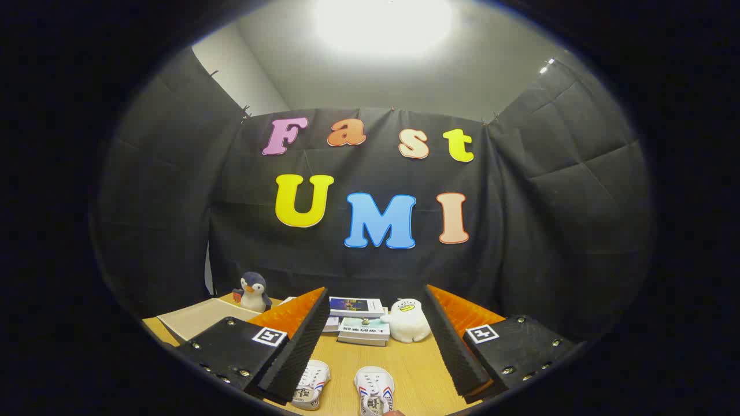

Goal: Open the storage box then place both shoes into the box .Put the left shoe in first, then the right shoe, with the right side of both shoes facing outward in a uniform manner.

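The gripper [378, 346] has two ribbed wedge fingers [300, 352], screw-studded plates, and a square black-and-white marker [269, 336] on each side.

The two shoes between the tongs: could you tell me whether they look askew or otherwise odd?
Nothing is damaged or spilled. The two white shoes lie on the wooden table between the open tongs, apart and not parallel: the one nearer the left finger angles away. The pair looks loosely set down, untouched.

Wooden table [404, 370], two shoes [312, 384] (toes up), books [364, 330], plush toys [407, 319]
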The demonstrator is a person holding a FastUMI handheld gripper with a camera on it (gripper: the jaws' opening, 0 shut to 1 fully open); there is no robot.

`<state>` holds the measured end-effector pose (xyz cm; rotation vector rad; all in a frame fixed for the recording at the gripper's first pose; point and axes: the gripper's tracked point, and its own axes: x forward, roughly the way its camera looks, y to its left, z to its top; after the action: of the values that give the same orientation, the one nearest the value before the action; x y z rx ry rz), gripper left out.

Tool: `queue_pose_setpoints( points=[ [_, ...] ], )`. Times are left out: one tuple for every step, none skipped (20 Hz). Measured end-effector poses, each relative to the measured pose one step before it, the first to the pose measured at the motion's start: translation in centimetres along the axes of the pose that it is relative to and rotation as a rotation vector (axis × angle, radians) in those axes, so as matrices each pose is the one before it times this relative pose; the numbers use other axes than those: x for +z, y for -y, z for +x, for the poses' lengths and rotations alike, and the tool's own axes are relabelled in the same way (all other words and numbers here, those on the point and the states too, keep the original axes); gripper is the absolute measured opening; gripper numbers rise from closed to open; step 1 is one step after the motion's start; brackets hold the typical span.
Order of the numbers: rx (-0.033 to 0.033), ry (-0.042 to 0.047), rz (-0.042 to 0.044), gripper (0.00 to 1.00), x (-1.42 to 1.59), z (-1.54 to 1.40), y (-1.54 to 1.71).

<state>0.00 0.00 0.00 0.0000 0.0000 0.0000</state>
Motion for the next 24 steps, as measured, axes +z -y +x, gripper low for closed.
queue_pose_setpoints(
  points=[
    [0.00284,-0.00109,0.00098,0.97,-0.169,0.209,-0.146],
    [0.00665,-0.00473,0.00457,0.97,-0.261,0.235,-0.293],
    [0.00724,-0.00898,0.00903,0.97,-0.388,0.277,-0.405],
    [0.00581,-0.01429,0.01485,0.97,-0.48,0.232,-0.351],
    [0.00939,-0.01714,0.02283,0.97,-0.711,0.306,-0.456],
    [0.01108,-0.01728,0.02995,0.97,-0.622,0.217,-0.557],
    [0.01504,-0.01616,0.03278,0.97,-0.601,0.212,-0.645],
    [0.01374,-0.01634,0.03073,0.97,-0.605,0.271,-0.611],
    [0.01559,-0.01529,0.02615,0.97,-0.741,0.272,-0.594],
    [0.01954,-0.01715,0.02344,0.97,-0.6,0.312,-0.674],
    [0.01746,-0.01611,0.02239,0.97,-0.734,0.244,-0.637],
    [0.01865,-0.01697,0.02518,0.97,-0.641,0.211,-0.596],
    [0.01732,-0.01819,0.02911,0.97,-0.83,0.356,-0.569],
    [0.01502,-0.02149,0.03125,0.97,-0.769,0.27,-0.485],
    [0.01852,-0.02196,0.03143,0.97,-0.816,0.334,-0.538],
    [0.01576,-0.02132,0.03096,0.97,-0.762,0.323,-0.454],
    [0.01771,-0.02184,0.0336,0.97,-0.71,0.234,-0.434],
    [0.01774,-0.02365,0.03684,0.97,-0.695,0.304,-0.419],
    [0.01456,-0.02675,0.03818,0.97,-0.981,0.36,-0.273],
    [0.01272,-0.02723,0.0395,0.98,-0.862,0.343,-0.178],
    [0.01295,-0.02849,0.03921,0.97,-0.977,0.353,-0.185],
    [0.01048,-0.02835,0.04041,0.98,-0.853,0.315,-0.102],
    [0.01308,-0.02985,0.04276,0.98,-1.025,0.398,-0.093],
    [0.01058,-0.02824,0.04589,0.98,-0.898,0.454,0.002]
  ],
)
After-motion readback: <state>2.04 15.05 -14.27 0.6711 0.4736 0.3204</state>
